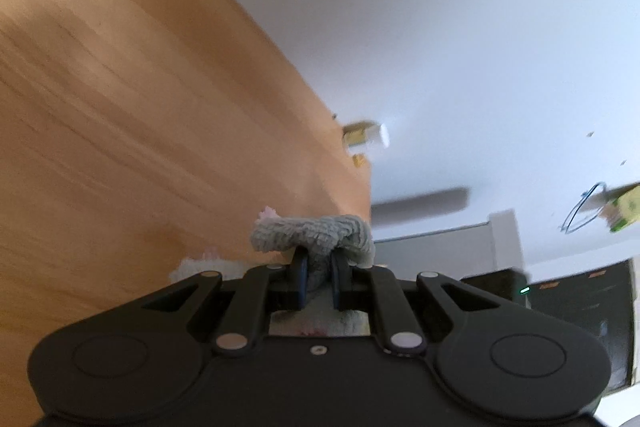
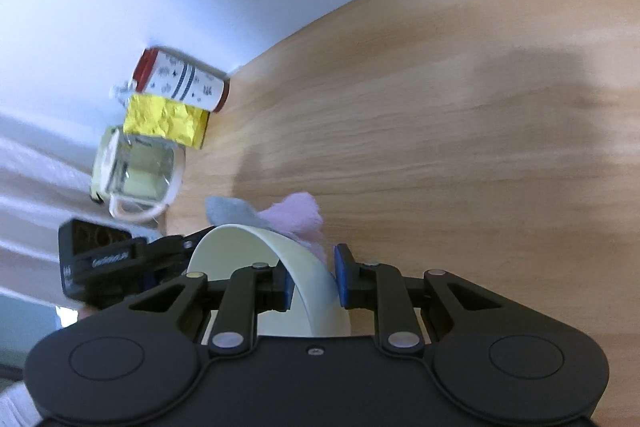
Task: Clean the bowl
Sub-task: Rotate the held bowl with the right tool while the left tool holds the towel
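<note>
- Bowl point(image 2: 256, 259), one, cream-coloured, is tipped on edge over the wooden table point(image 2: 440, 107); the right gripper point(image 2: 312, 283) pinches its rim wall between the blue pads, probably to present the inside for wiping.
- Cloth point(image 1: 316, 235), one, grey with pink parts, is bunched and clamped tight in the left gripper point(image 1: 318, 279), whose jaws are pressed together on it; it sits just behind the bowl, ready to rub.
- Against the wall stand one patterned tin point(image 2: 184, 79), one yellow packet point(image 2: 164, 119) and one glass mug point(image 2: 136, 171), well clear of the work.
</note>
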Action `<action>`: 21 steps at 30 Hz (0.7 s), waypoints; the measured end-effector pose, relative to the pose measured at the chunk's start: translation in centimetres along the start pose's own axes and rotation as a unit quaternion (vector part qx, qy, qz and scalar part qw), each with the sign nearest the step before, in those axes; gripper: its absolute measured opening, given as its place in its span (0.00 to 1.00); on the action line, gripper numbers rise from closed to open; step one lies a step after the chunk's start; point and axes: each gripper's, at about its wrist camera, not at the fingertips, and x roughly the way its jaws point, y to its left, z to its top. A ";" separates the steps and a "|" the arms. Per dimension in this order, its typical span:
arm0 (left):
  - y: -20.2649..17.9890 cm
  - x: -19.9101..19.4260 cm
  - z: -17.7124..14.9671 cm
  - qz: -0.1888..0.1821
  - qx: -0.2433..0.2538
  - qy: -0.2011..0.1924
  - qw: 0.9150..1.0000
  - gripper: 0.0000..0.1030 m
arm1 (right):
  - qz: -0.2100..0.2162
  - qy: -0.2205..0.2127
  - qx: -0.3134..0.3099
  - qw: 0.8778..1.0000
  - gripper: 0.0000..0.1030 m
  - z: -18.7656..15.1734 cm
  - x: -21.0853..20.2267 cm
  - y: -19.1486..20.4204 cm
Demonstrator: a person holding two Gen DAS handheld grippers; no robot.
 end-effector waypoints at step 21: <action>1.6 1.6 -2.1 0.044 -0.035 -0.035 0.998 0.10 | 0.061 -0.036 0.149 0.986 0.23 -0.5 -1.0 -3.6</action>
